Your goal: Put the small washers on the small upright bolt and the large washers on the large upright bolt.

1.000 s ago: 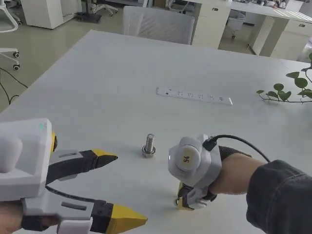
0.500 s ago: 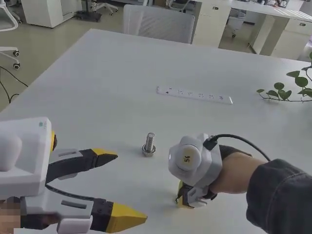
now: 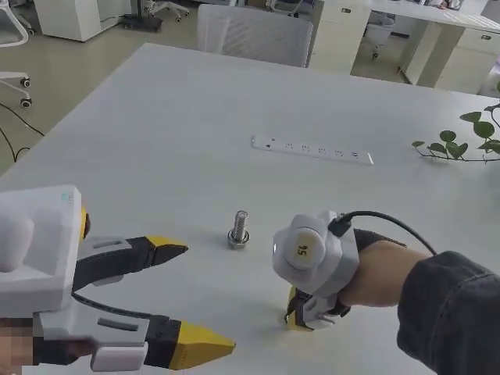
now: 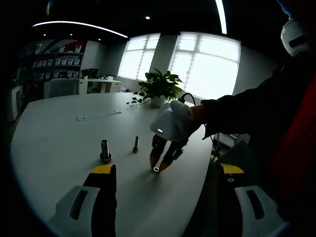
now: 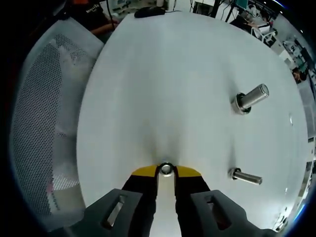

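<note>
Right claw (image 5: 166, 172) is clamping a washer (image 5: 166, 169) on the table (image 5: 163, 74). Next it likely needs lifting onto the small bolt (image 5: 244, 177) at three o'clock. Left claw (image 3: 199, 297) is hanging apart.

White table (image 3: 156, 117); power strip (image 3: 311, 151) mid-table; plant (image 3: 469, 144) at right edge; mesh chair (image 3: 254, 35) beyond.

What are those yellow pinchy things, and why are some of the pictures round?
No robot here: a person holds a tool in each hand, each ending in yellow-tipped tongs. The picture looking down comes from a camera on the person's head; the two round ones come from cameras riding on the tools. On the white table stand a large bolt and a small bolt, with a power strip further back. The left tongs are open and hold nothing. The right tongs pinch a little washer.
</note>
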